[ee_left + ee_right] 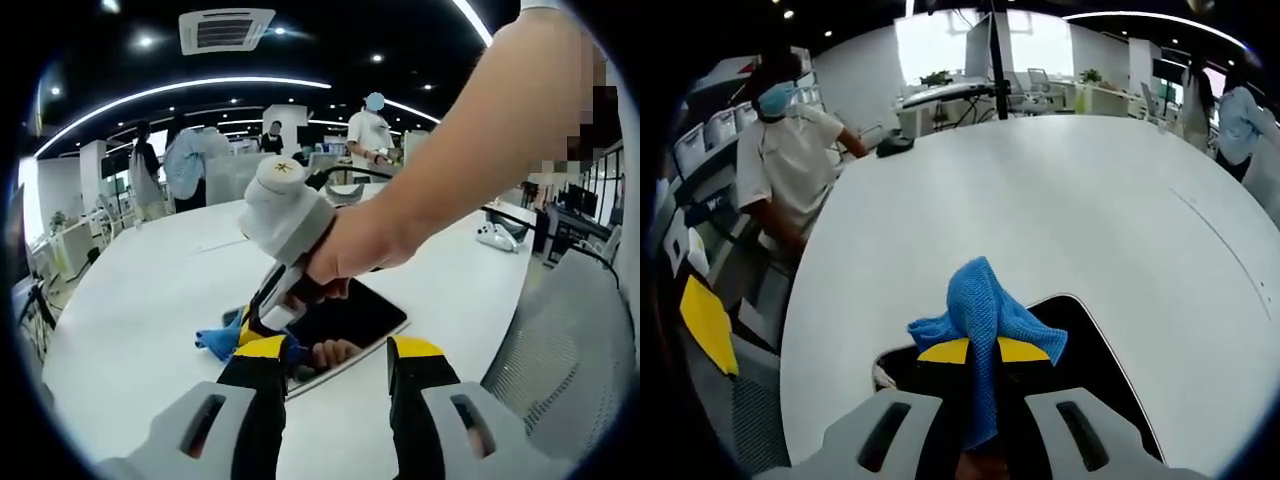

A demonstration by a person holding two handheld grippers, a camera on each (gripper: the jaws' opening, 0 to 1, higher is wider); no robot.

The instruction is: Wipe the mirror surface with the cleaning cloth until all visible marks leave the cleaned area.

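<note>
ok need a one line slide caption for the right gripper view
Right gripper shut on the blue cloth, held over the dark mirror on the white table.

Right gripper (983, 352) jaws clamped, pointing down; a hand (365, 250) grips its handle, forearm reaching in from upper right. Left gripper (340, 362) jaws parted, nothing between.

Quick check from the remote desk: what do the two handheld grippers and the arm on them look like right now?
Left gripper: black fingers with yellow tips on a light grey body with slots. Right gripper is built the same; in the left gripper view its top is a white housing with a gold star-shaped mark. The person's forearm is bare, with no sleeve on it.
</note>
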